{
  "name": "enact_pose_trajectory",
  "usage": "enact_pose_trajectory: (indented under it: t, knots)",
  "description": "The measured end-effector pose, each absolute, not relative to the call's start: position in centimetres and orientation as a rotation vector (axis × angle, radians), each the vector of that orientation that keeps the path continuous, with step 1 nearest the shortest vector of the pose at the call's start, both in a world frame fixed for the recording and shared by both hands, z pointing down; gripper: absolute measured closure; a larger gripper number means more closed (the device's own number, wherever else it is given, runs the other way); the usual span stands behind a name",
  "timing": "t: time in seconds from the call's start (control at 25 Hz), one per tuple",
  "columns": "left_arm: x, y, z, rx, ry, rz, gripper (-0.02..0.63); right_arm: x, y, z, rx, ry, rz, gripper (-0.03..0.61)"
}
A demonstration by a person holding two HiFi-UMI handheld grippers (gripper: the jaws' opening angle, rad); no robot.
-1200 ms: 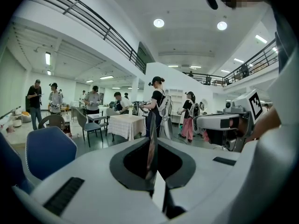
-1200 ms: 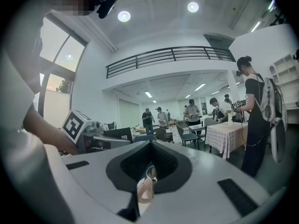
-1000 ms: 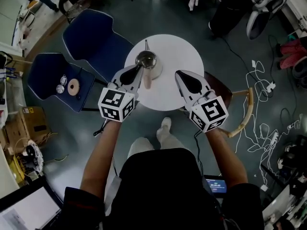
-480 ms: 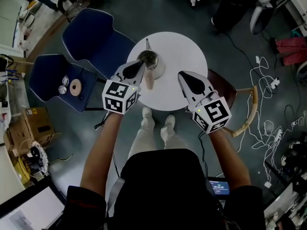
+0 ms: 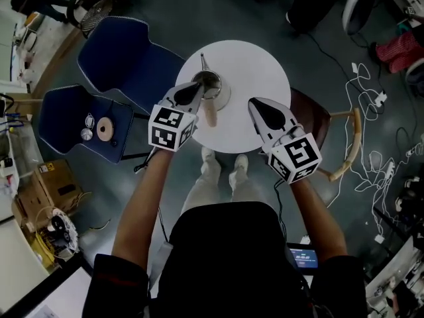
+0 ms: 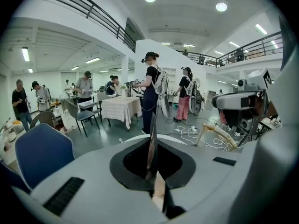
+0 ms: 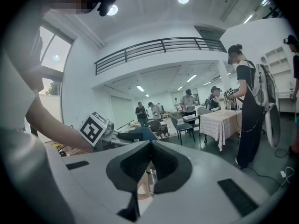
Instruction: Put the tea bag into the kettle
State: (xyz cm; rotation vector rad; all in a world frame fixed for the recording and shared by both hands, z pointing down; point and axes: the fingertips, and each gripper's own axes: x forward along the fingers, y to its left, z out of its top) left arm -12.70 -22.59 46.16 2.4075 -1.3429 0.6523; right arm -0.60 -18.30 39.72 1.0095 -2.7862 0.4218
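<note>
At the left edge of the round white table [image 5: 248, 71], the kettle [image 5: 216, 87] stands beneath the left gripper [image 5: 197, 89]. Its jaws pinch a thin, dark tea bag [image 6: 151, 148], seen edge-on. The right gripper [image 5: 254, 104], jaws together and empty, hovers over the table's right edge.

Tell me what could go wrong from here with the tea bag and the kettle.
1. The left gripper pinches what looks like the tea bag by a thin edge only. It could slip out before it is over the kettle.
2. The kettle stands off centre on the small round table, toward its edge. A nudge from the fingers might push or tip it.
</note>
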Motion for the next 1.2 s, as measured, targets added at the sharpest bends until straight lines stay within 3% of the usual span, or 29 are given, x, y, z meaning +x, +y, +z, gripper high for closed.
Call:
enact_pose_trajectory:
  t: [1.2]
  knots:
    - [-12.5,-26.9,57.6,2.364,-0.941,1.446,0.6,-1.6,-19.2,46.0,1.088,-2.692,0.593,0.561]
